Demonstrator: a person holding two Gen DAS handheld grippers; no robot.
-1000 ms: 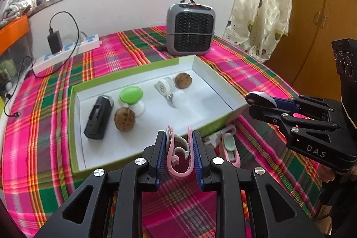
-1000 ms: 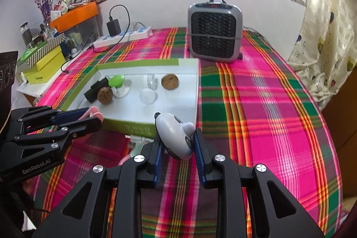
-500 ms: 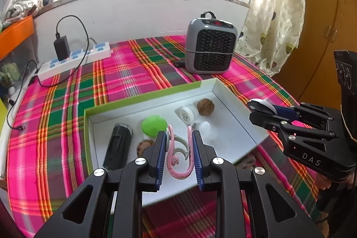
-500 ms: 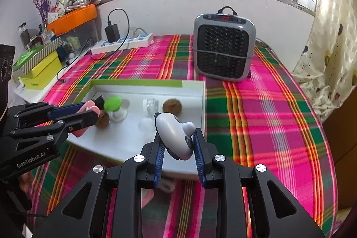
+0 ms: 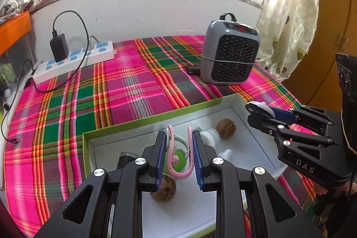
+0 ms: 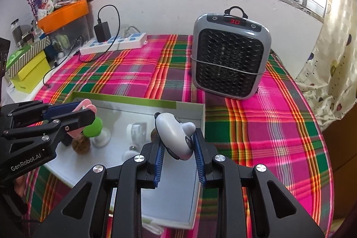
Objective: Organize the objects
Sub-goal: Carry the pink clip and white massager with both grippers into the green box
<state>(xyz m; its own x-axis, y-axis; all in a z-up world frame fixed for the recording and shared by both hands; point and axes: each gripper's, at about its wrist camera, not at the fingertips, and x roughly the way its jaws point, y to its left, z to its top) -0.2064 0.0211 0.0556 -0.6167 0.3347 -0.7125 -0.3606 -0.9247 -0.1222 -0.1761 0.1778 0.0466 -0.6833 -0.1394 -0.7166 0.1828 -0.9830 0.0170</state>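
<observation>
Over tray [image 5: 154, 118]: tongs [image 5: 177, 154] gripping pink clip [image 5: 178, 173].

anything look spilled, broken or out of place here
Nothing stands out. The box sits flat on the tablecloth, its contents unspilled, and the heater stands upright.

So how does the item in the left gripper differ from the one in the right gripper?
The pink clip in the left gripper is a thin, open U-shaped loop; the white gadget in the right gripper is a solid rounded body. The pink clip sits within the pads, while the white gadget bulges above them. The clip is pink; the gadget is white-grey with a dark button. Both are clamped and held over the green-rimmed box.
</observation>
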